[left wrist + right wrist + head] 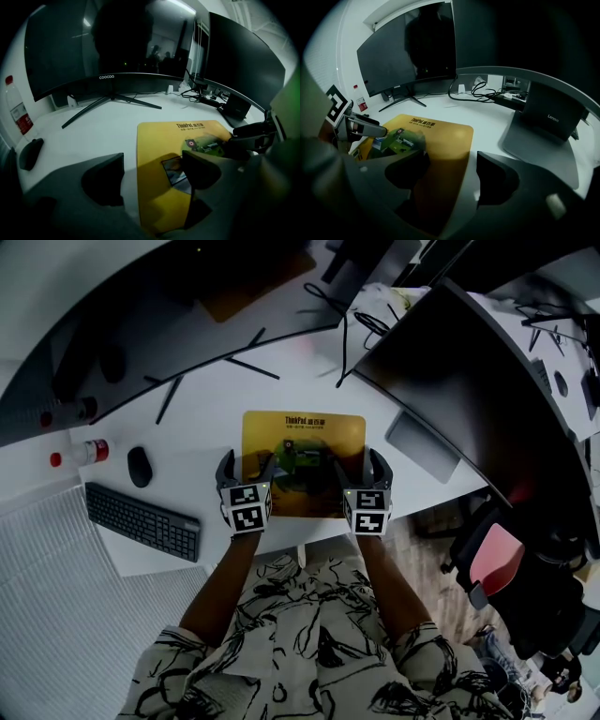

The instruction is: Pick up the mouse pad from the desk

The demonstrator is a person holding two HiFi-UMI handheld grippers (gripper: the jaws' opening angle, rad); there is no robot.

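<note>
A yellow mouse pad with a green picture and dark print lies flat on the white desk, near its front edge. My left gripper is at the pad's near left corner and is open. In the left gripper view its jaws straddle the left edge of the pad, one over bare desk and one over the pad. My right gripper is open at the near right corner. It straddles the right edge of the pad the same way. Neither gripper clamps anything.
A black keyboard, a black mouse and a red-capped bottle lie left of the pad. A curved monitor stands behind, a second monitor with a grey Lenovo stand to the right. Cables run behind the pad.
</note>
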